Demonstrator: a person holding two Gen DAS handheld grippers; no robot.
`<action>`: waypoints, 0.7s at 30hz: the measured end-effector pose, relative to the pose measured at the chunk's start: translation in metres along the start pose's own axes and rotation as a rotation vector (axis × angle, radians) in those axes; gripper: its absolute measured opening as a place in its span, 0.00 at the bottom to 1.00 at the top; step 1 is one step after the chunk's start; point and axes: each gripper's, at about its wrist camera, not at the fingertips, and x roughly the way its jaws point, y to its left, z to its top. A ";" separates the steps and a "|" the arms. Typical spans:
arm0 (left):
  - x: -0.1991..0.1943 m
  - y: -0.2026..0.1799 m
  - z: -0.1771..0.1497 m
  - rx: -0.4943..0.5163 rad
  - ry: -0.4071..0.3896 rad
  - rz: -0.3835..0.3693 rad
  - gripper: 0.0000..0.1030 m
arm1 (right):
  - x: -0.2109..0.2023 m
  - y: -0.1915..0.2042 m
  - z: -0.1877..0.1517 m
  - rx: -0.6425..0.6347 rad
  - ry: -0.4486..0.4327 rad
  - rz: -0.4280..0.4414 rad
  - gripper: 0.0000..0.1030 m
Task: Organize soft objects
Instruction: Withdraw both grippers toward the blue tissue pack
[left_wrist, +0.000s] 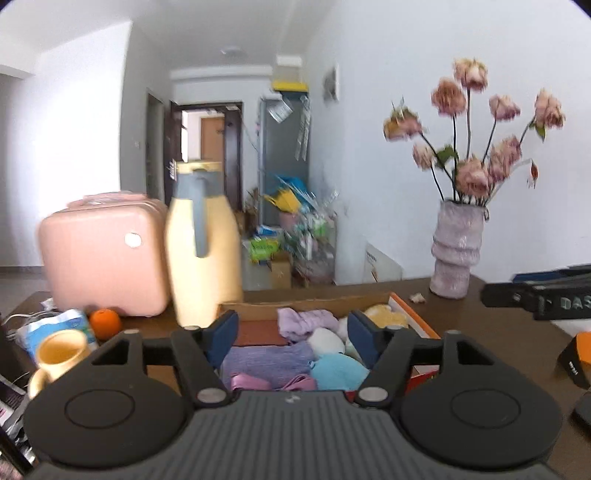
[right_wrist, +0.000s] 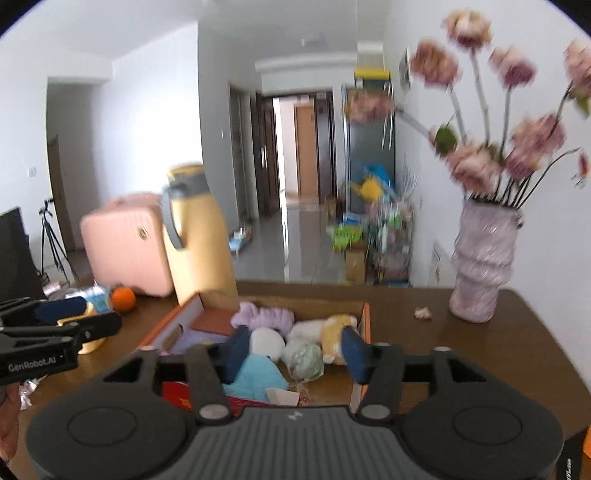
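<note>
We are holding both tongs, left (left_wrist: 291, 332) and right (right_wrist: 293, 349), parted and empty above the cardboard box (right_wrist: 364, 325), its soft toys (right_wrist: 266, 341) lying just ahead and below.

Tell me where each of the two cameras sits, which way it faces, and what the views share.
Left wrist: on the left gripper, looking forward over its open, empty jaws at the cardboard box of soft items; the right gripper enters at the right edge.
Right wrist: on the right gripper, jaws open and empty, facing the same box; the left gripper enters at the left edge.
Shared: box, pink suitcase, yellow jug, orange, flower vase.
</note>
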 end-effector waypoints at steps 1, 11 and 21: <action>-0.011 0.002 -0.002 -0.012 -0.007 -0.002 0.66 | -0.012 0.004 -0.004 -0.007 -0.017 -0.001 0.60; -0.078 0.000 -0.015 -0.016 -0.070 0.033 0.67 | -0.060 0.025 -0.035 -0.001 -0.049 0.002 0.60; -0.140 -0.004 -0.108 0.057 -0.062 0.079 0.71 | -0.127 0.045 -0.140 -0.009 -0.069 0.015 0.60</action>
